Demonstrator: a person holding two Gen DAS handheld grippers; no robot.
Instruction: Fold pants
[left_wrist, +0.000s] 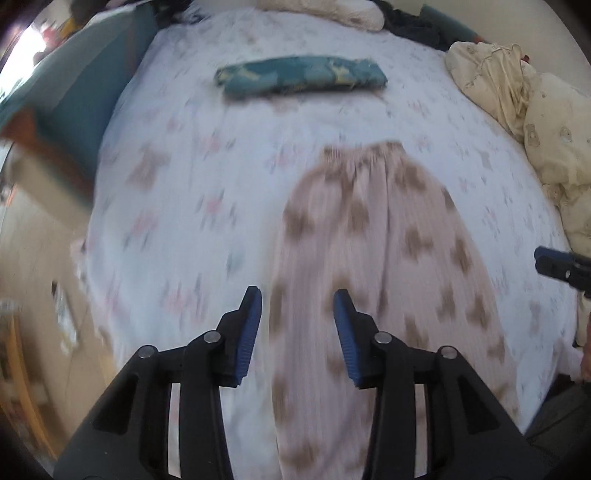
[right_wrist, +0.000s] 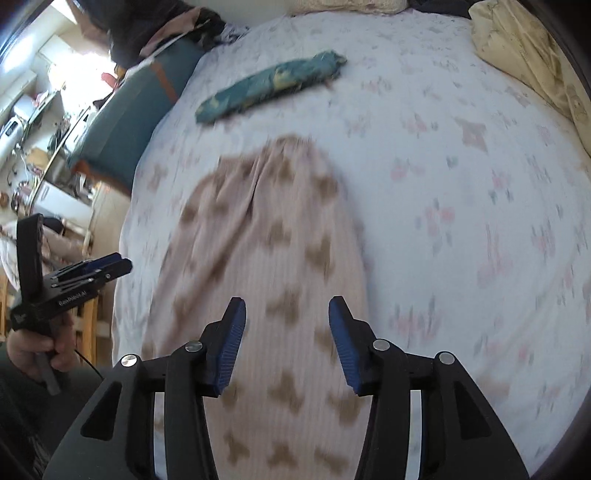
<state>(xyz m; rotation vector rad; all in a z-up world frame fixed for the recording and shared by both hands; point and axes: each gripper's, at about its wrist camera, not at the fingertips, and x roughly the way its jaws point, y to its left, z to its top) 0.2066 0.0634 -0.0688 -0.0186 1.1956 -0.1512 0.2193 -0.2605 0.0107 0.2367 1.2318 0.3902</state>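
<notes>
Pale pink pants with brown bear prints (left_wrist: 373, 266) lie lengthwise on the bed, waistband at the far end; they also show in the right wrist view (right_wrist: 266, 266). My left gripper (left_wrist: 297, 301) is open and empty, hovering above the near part of the pants, at their left edge. It also shows from the side in the right wrist view (right_wrist: 110, 266). My right gripper (right_wrist: 284, 308) is open and empty above the pants' near part. Its fingertips (left_wrist: 550, 264) show at the right edge of the left wrist view. Both views are motion-blurred.
The bed has a white floral sheet (left_wrist: 207, 177). A folded teal garment (left_wrist: 301, 75) lies at the far end, also in the right wrist view (right_wrist: 266, 85). A cream quilt (left_wrist: 517, 110) is heaped on the right. A teal bed edge (left_wrist: 85, 96) and room clutter lie left.
</notes>
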